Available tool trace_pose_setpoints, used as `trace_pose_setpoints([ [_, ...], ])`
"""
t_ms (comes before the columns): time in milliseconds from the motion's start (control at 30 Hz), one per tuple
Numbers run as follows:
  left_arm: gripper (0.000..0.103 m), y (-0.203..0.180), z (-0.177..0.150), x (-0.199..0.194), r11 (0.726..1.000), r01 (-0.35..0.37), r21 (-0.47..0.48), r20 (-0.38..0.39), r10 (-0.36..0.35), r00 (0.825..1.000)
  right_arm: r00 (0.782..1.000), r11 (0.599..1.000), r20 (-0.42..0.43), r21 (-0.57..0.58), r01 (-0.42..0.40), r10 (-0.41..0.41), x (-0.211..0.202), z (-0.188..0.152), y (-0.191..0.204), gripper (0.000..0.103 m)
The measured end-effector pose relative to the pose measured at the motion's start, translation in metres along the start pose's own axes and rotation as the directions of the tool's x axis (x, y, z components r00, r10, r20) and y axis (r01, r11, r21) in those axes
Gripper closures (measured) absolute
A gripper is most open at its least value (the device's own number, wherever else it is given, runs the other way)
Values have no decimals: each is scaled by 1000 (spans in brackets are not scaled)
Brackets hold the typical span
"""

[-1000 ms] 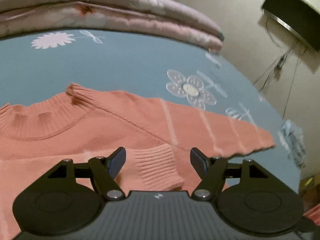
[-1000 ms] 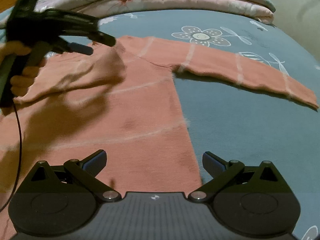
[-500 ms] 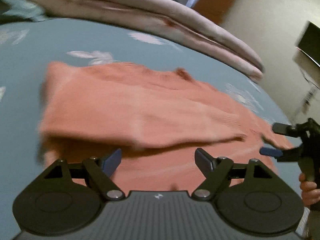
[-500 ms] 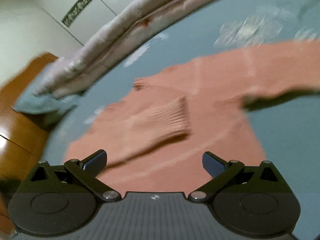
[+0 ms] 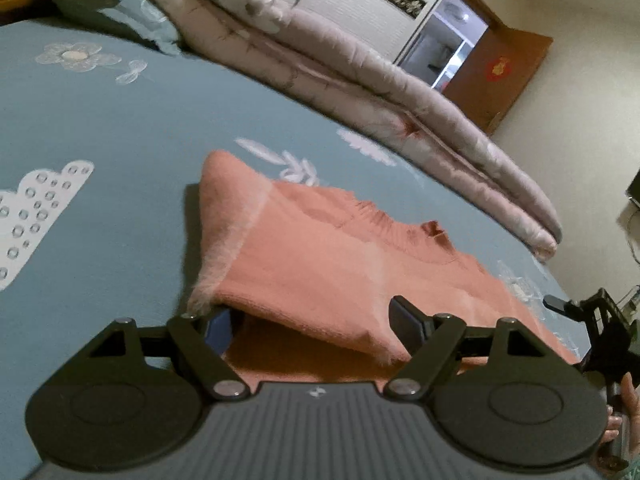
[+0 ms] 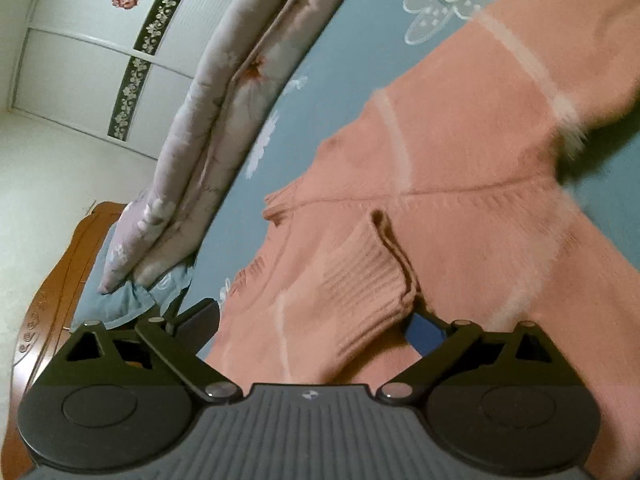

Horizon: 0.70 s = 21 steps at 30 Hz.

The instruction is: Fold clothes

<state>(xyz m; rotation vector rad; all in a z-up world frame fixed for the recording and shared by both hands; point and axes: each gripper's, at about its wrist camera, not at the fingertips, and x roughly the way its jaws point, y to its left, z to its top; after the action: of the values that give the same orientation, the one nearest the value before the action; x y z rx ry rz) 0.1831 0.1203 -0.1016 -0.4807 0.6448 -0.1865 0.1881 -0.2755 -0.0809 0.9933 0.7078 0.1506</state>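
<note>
Left claw (image 5: 310,320), jaws spread wide and holding nothing, hovers low at the near edge of a salmon-pink knitted sweater with pale stripes (image 5: 320,264); a folded layer of the knit lies between its black fingers (image 5: 404,316) without being pinched. Right claw (image 6: 316,320), likewise spread and empty, frames the ribbed cuff (image 6: 368,280) of a sleeve folded across the sweater's body. In the left wrist view the right claw (image 5: 560,304) appears at the far right edge, held by a hand (image 5: 628,404). The sweater lies on a bed covered by a blue sheet printed with white flowers (image 5: 120,128). Beyond it rests a folded mauve floral quilt (image 5: 320,56), backed by a white wardrobe with dark floral bands (image 6: 100,52).
</note>
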Motion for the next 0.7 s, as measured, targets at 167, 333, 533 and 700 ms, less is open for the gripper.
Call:
trace_pose_setpoints([
  [167,24,-1,-2,-3,1000,-4,-27,19,4,1000,990,978,25,-159,138,-136,15,-1,20,54],
  [333,24,-6,2,-14,999,48,-27,86,-45,995,986,947,20,-276,163,-164,22,4,41,78],
  [533,24,2,-4,-19,994,-36,-101,125,49,991,996,898,61,-431,86,-66,16,9,98,86],
  [700,23,4,-13,-12,990,-85,-110,77,94,993,995,834,88,-545,86,-45,23,7,120,89],
])
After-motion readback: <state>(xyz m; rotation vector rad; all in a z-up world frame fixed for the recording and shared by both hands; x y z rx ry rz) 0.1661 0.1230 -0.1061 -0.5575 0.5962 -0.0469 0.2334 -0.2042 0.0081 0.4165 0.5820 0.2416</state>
